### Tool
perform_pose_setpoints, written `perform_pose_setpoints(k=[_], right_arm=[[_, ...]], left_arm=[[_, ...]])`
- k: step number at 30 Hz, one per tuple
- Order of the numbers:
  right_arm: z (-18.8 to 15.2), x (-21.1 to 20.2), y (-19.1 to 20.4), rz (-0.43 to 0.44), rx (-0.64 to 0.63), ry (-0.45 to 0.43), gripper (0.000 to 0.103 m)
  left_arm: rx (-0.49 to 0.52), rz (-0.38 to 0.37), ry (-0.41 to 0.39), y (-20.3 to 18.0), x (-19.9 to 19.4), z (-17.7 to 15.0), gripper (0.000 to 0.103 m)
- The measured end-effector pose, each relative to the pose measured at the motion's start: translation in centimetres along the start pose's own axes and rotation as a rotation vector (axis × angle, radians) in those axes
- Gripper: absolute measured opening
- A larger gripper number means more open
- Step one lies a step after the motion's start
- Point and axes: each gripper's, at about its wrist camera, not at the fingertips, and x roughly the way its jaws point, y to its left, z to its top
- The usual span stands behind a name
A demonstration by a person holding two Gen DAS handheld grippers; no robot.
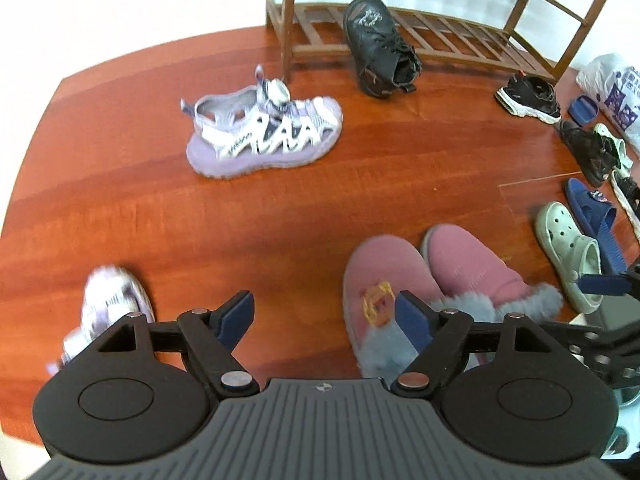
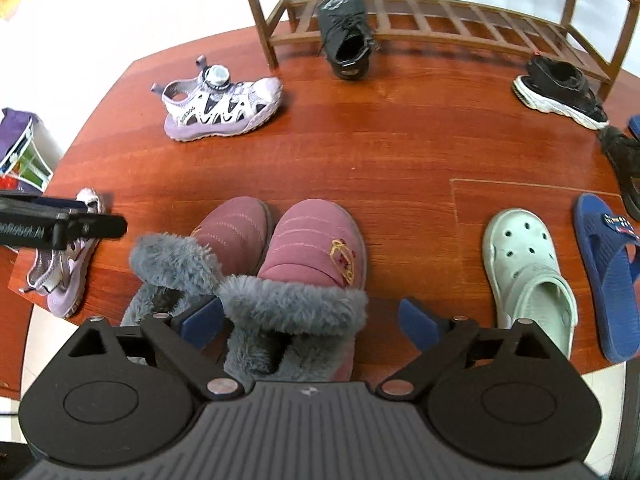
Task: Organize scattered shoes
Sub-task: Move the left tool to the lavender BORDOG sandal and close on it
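Observation:
Two pink slippers with grey fur cuffs [image 2: 316,240] [image 2: 236,232] stand side by side, toes pointing away. My right gripper [image 2: 310,320] is open above the right slipper's cuff, which lies between its jaws; the right pad is clear of the fur. My left gripper [image 1: 326,316] is open over bare wood just left of the slippers [image 1: 384,276], nothing between its fingers. One purple-and-white sandal [image 1: 264,132] lies farther out; its mate [image 1: 108,304], blurred, is at the left. A black leather shoe [image 1: 376,44] leans on the wooden shoe rack [image 1: 460,36].
At the right are a pale green clog [image 2: 528,268], a blue slide [image 2: 608,272], a black sandal with a white sole [image 2: 560,88] and another dark shoe [image 2: 624,160]. A plastic bag [image 1: 616,88] sits far right. The reddish wooden board [image 2: 360,152] ends at white floor.

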Motion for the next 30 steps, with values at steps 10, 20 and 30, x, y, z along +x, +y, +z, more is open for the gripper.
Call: perform_pose_setpoints(k=[10, 20, 30], right_arm=[[-0.8, -1.5, -2.2, -0.045, 0.057, -0.044, 0.099], [-1.5, -2.8, -4.8, -0.105, 0.135, -0.068, 0.099], [-2.3, -3.6, -7.0, -0.147, 0.219, -0.071, 0.100]], left_arm=[[0.134, 0.027, -0.028, 0.6, 2.8, 4.7, 0.081], [0.157, 0.068, -0.038, 1.6, 5.7, 8.6, 0.081], [0.184, 0.057, -0.076, 3.0, 8.6, 11.1, 0.081]])
